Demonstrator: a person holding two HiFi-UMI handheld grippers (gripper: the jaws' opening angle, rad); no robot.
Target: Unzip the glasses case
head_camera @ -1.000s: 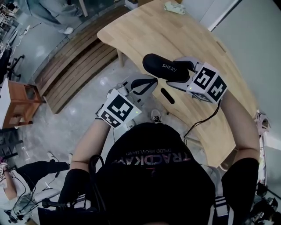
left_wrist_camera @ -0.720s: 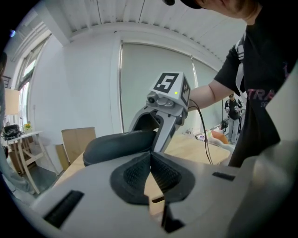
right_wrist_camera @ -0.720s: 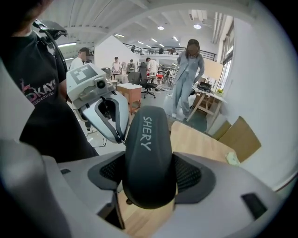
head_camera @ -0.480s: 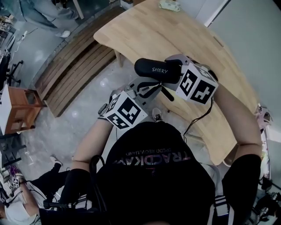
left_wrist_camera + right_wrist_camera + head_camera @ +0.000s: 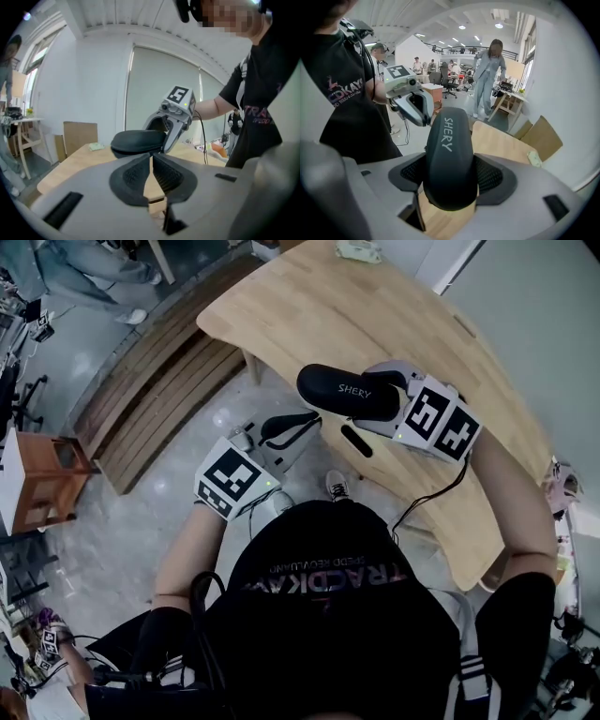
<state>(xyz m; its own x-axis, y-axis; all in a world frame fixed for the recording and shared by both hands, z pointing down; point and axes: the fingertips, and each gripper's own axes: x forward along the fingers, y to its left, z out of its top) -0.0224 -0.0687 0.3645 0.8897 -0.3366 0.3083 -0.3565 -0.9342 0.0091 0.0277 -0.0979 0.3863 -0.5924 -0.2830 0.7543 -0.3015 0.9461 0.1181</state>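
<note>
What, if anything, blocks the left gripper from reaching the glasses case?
Probably nothing, so likely yes. The right gripper holds the glasses case up off the table, one end jutting toward the left gripper, with open air between them. The left jaws are shut and empty, so they must open first.

Left gripper (image 5: 305, 424) farther from glasses case (image 5: 349, 393)
</note>
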